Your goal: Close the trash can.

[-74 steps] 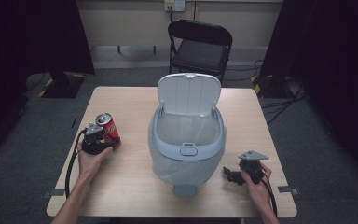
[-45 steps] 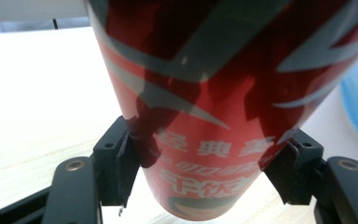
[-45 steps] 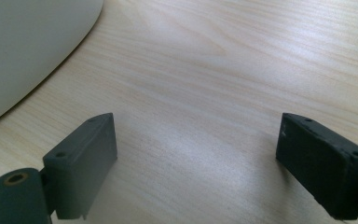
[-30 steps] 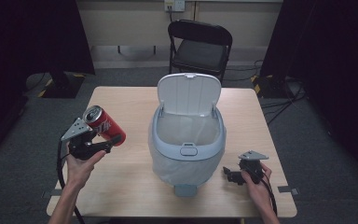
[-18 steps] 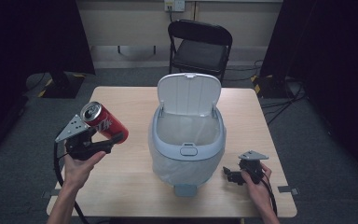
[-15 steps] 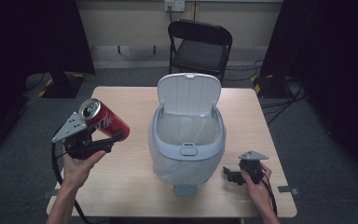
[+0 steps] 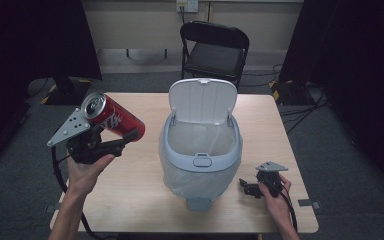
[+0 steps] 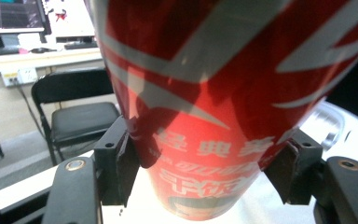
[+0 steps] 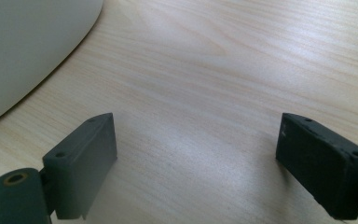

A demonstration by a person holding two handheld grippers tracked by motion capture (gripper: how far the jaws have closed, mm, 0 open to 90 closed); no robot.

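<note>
Left tool [image 7: 122,137] grips a red drink can [image 7: 111,116] across its body and holds it in the air above the left part of the bench [image 7: 140,200], to the left of the bin. In the high view the can lies tilted, its silver top toward the upper left and its base toward the bin. In the left gripper view the can [image 8: 200,116] sits between the two black jaws, with a pad pressed against each side of it.

From the largest thing down: the bench is a light wooden top, with a black folding chair [image 7: 214,50] standing on the floor behind its far edge. At the middle of the bench stands a pale blue-grey bin [image 7: 200,160], its hinged lid [image 7: 202,100] swung up and back so that the mouth is uncovered; a clear liner bag [image 7: 200,137] lines the inside. A small pedal [image 7: 198,203] juts from its foot toward the person.

Right tool [image 7: 248,188] rests low at the near right part of the bench, just right of the bin, held by the person's right hand [image 7: 275,197]. In the right gripper view its jaws stand wide apart with nothing between them, bare wood [image 9: 205,93] beneath and the curved wall of the bin [image 9: 23,42] at the upper left.
</note>
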